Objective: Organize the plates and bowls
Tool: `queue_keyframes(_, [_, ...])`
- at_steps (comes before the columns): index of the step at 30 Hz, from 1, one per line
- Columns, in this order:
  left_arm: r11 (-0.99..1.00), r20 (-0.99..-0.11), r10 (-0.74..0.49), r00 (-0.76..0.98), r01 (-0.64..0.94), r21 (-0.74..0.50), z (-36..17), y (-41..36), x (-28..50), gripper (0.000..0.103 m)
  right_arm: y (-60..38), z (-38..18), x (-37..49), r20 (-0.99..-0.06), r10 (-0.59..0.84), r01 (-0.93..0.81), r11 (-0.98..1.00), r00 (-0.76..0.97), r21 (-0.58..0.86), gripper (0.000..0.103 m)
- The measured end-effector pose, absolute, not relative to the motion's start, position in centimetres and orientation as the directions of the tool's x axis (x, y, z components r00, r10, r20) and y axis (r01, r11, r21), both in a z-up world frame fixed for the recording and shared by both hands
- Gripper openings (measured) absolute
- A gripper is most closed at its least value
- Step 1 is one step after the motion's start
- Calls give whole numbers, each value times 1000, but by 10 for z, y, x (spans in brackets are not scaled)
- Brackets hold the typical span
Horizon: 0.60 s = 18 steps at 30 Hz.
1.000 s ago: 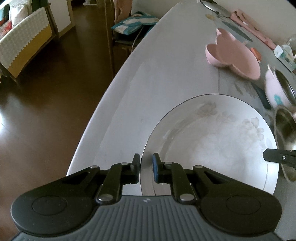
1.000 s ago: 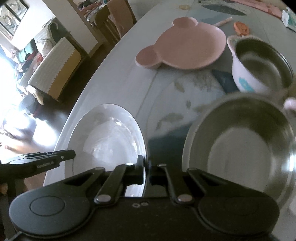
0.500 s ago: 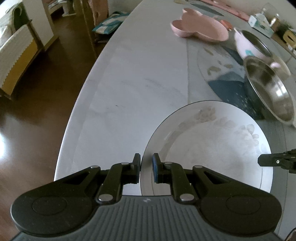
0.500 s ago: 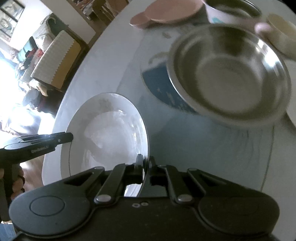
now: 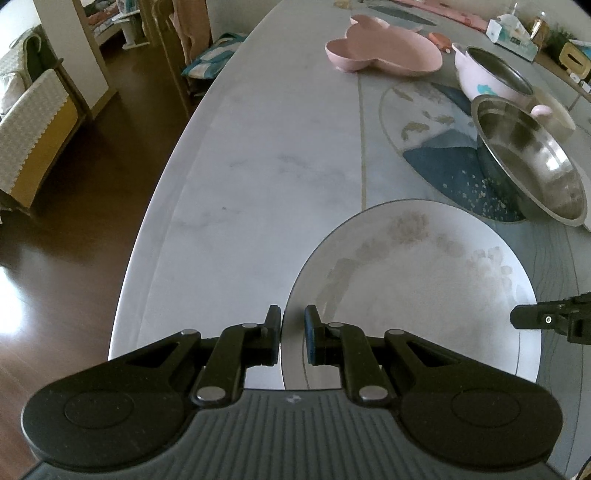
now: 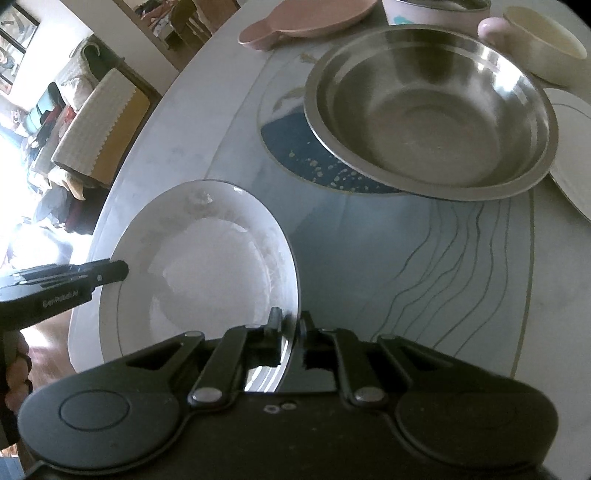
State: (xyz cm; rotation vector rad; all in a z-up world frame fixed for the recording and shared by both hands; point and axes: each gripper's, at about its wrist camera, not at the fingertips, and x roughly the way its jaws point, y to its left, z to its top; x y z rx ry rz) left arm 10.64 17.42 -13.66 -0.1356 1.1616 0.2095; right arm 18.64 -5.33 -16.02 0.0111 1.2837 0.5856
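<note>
Both tools, left tool (image 5: 291, 334) and right tool (image 6: 290, 332), pinch opposite rims of the white plate (image 5: 417, 288) near the tabletop's (image 5: 258, 155) left edge. Further right, steel bowl (image 6: 428, 110), pink mouse-eared plate (image 5: 384, 55) and pink pot (image 5: 491, 77) lie unstacked; most sorting seems left.

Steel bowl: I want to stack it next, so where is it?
In the right wrist view the steel bowl sits upper right on the table, beyond the white plate, before the pink pot.
</note>
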Motion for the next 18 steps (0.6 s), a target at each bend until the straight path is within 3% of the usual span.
queue_keyframes(13, [978, -886, 98, 453, -208, 1, -107, 160, 77, 13, -70, -135, 153, -874, 413, -422, 861, 257, 283, 28])
queue_keyframes(18, [988, -849, 43, 527, -150, -44, -80, 137, 70, 13, -80, -108, 134, -850, 411, -449, 860, 329, 242, 33])
